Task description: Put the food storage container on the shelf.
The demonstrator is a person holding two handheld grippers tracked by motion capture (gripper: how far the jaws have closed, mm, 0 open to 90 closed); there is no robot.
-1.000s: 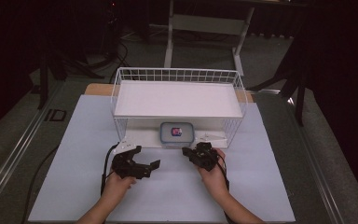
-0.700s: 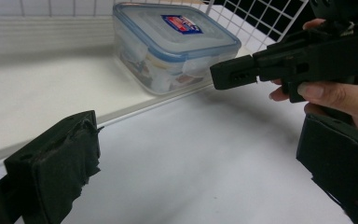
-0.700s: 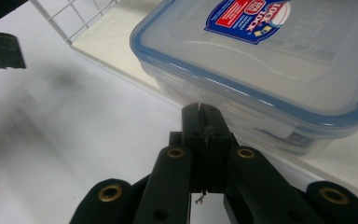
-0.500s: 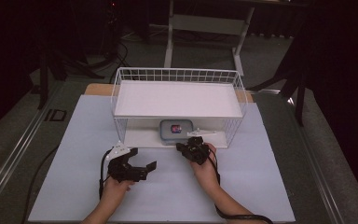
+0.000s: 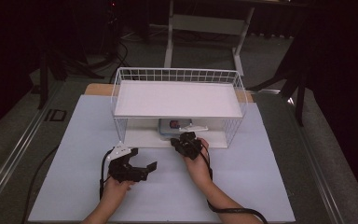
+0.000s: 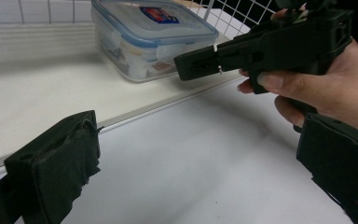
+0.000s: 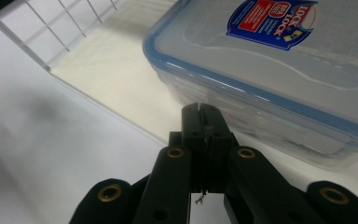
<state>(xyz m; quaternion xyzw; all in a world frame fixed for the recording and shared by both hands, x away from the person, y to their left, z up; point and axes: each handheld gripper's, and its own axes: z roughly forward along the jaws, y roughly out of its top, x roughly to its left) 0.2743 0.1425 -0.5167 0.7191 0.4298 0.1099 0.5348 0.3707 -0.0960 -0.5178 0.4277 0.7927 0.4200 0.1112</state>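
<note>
A clear plastic container (image 5: 172, 126) with a blue-rimmed lid and a red and blue label (image 7: 272, 18) rests on the lower shelf of a white wire rack (image 5: 177, 100). My right gripper (image 5: 183, 139) is shut on nothing, and its tips (image 7: 200, 116) stand right at the container's (image 7: 279, 70) near side wall. My left gripper (image 5: 143, 159) is open over the white table cover, in front of the rack and left of the right gripper. In the left gripper view its wide-spread jaws frame the right gripper (image 6: 261, 46) and the container (image 6: 154, 32).
The rack's upper shelf (image 5: 177, 98) is bare and overhangs the container. The lower shelf's front edge (image 6: 168, 105) runs between the grippers and the container. A white sheet (image 5: 261, 177) covers the table. Dark stands and cables lie on the floor beyond.
My right gripper has moved forward and a little left, up to the container on the lower shelf. The left gripper has drifted slightly back and left.
</note>
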